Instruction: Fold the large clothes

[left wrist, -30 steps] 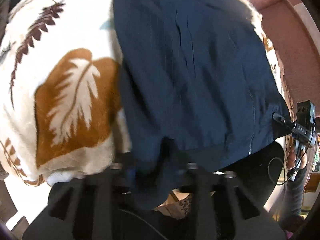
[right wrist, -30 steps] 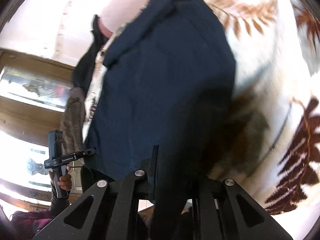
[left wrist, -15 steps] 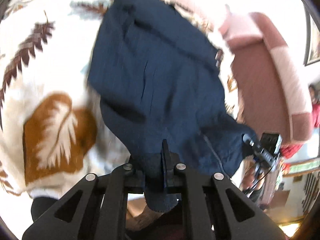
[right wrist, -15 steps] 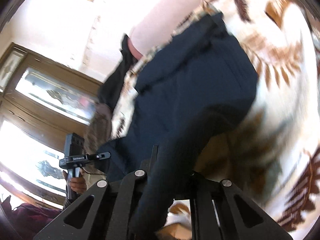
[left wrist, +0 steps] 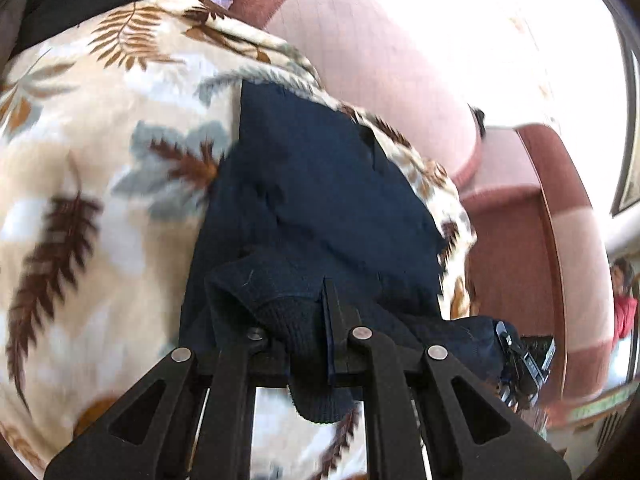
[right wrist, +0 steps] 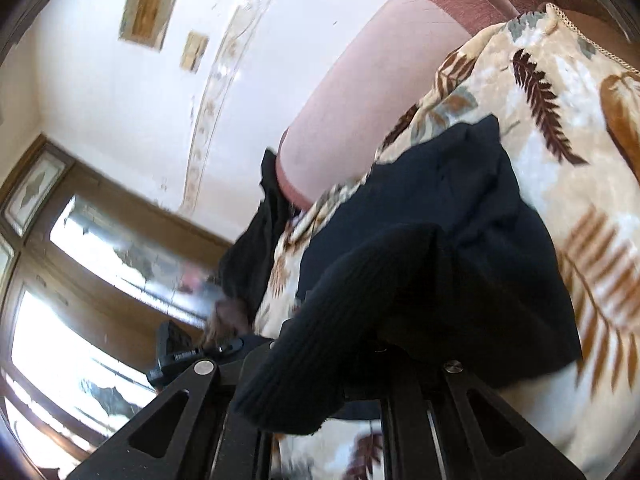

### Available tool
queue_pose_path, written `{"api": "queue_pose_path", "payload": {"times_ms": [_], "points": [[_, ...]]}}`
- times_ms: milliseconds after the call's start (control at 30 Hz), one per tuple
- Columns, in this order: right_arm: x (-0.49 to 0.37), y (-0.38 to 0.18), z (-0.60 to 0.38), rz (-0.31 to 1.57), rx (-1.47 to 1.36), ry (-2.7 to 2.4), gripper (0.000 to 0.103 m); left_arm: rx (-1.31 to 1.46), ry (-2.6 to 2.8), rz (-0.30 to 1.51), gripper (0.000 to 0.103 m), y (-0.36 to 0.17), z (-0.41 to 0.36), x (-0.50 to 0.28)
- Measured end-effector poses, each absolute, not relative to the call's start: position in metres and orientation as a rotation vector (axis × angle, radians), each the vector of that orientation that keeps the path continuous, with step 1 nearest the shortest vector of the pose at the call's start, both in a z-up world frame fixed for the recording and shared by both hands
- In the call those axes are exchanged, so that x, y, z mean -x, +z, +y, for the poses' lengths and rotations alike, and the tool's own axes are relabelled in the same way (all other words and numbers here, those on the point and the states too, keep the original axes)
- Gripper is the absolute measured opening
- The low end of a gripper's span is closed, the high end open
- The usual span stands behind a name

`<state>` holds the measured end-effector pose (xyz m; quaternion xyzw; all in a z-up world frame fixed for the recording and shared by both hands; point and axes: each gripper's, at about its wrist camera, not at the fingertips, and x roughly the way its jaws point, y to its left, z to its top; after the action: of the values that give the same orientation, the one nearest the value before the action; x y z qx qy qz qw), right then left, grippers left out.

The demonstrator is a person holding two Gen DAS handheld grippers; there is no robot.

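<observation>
A dark navy garment (left wrist: 320, 200) lies on a cream blanket with brown leaf print (left wrist: 100, 160). My left gripper (left wrist: 316, 344) is shut on its ribbed hem, which bunches over the fingers and hangs down behind them. My right gripper (right wrist: 356, 364) is shut on the other end of the same ribbed edge (right wrist: 340, 312), which drapes over it and hides the fingertips. In the right wrist view the garment (right wrist: 460, 220) is lifted and doubled over toward its far end. The right gripper also shows in the left wrist view (left wrist: 524, 360), at the garment's right corner.
A pink and maroon sofa back (left wrist: 380, 60) rises behind the blanket. Dark clothing (right wrist: 248, 248) hangs off the sofa's left end. Wooden-framed windows (right wrist: 100, 280) and a cream wall fill the left of the right wrist view. A person in red (left wrist: 624, 312) is at far right.
Both grippers have lifted the near hem up and carried it forward over the garment toward the sofa back. The cameras now tilt up, showing wall and sofa.
</observation>
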<state>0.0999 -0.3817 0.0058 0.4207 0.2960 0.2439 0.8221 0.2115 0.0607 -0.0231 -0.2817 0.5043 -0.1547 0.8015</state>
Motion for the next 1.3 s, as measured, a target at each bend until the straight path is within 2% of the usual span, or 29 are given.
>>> {"api": "queue_pose_path", "payload": {"times_ms": [533,567,667,733,800,867,967,1033,1100,1200,1300], "points": [[-0.314,-0.034,-0.405,0.694,-1.051,0.32,0.009,0.569,-0.19,1.096,0.009,-0.043,0.026,-0.405],[-0.326,-0.039,-0.405,0.717,-1.058,0.31,0.014,0.565,-0.168,1.103,0.01,-0.05,0.024,-0.418],[-0.352,-0.06,-0.414,0.785,-1.155,0.233,0.018,0.613,-0.147,1.159,0.013,-0.071,0.025,-0.447],[-0.361,-0.063,-0.421,0.785,-1.221,0.239,0.02,0.695,-0.158,1.186,0.014,-0.077,0.034,-0.457],[-0.361,-0.058,-0.429,0.742,-1.246,0.245,0.027,0.785,-0.194,1.183,0.014,-0.078,0.044,-0.46],[-0.351,-0.052,-0.439,0.674,-1.259,0.243,0.051,0.857,-0.199,1.161,0.017,-0.073,0.057,-0.459],[-0.329,-0.044,-0.456,0.567,-1.252,0.217,0.06,0.911,-0.217,1.128,0.024,-0.064,0.074,-0.455],[-0.315,-0.042,-0.464,0.581,-1.174,0.138,0.065,0.868,-0.196,1.122,0.031,-0.06,0.078,-0.45],[-0.312,-0.043,-0.466,0.638,-1.068,0.067,0.065,0.794,-0.143,1.083,0.044,-0.053,0.087,-0.439],[-0.311,-0.053,-0.459,0.752,-0.91,-0.012,0.065,0.778,-0.149,1.087,0.046,-0.055,0.096,-0.43],[-0.318,-0.065,-0.446,0.796,-0.866,0.006,0.065,0.719,-0.193,1.148,0.046,-0.07,0.086,-0.415]]}}
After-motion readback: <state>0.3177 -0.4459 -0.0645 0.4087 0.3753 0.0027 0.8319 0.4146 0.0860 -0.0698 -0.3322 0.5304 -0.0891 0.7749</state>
